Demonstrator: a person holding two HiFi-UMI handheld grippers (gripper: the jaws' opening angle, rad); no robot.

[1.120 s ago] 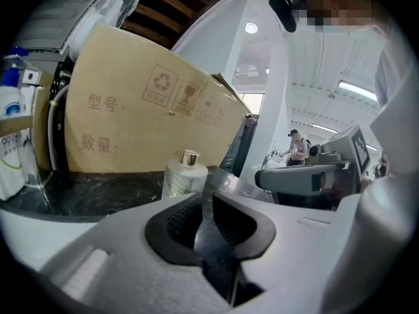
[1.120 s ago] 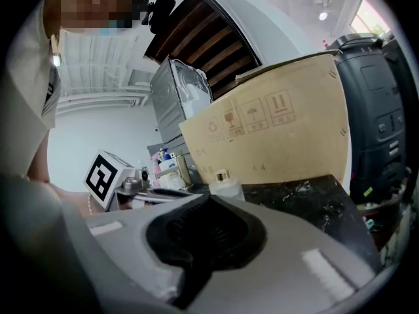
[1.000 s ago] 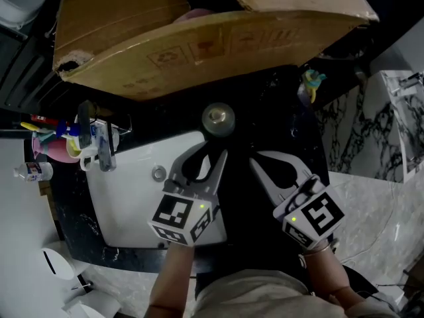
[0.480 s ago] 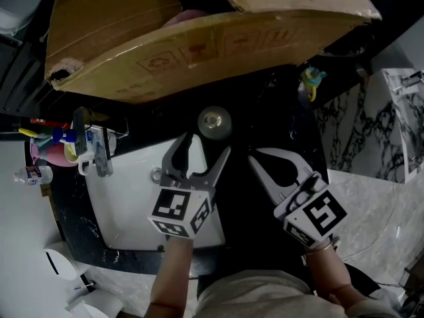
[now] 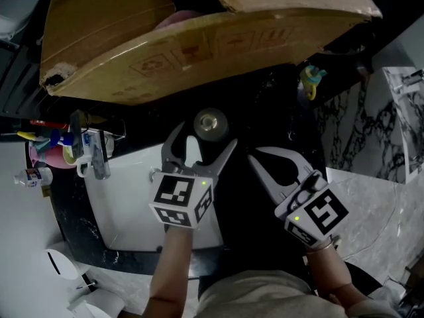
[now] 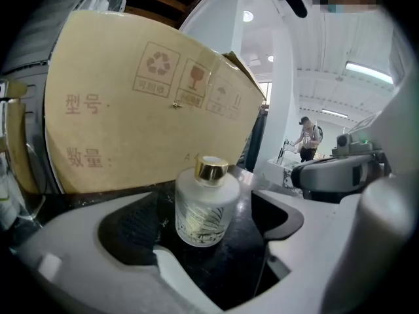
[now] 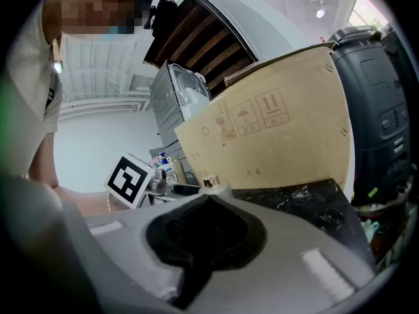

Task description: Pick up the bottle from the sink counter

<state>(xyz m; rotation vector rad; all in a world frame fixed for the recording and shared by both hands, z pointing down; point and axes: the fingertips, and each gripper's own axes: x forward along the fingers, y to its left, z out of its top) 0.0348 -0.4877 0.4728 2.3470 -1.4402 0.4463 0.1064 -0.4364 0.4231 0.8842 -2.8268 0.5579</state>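
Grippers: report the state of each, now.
Left gripper: open, jaws have just been opening; the bottle stands at their mouth, not gripped.
Right gripper: shut, empty.

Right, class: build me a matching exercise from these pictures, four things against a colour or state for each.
Things:
1 bottle
2 left gripper
3 right gripper
4 box

Colour or state:
A jaws together
B brown cardboard
C gold cap
D jaws wide apart

Pairs: 1-C, 2-D, 3-A, 4-B.

The left gripper's jaws have just been opening; the bottle stands between them, not gripped.
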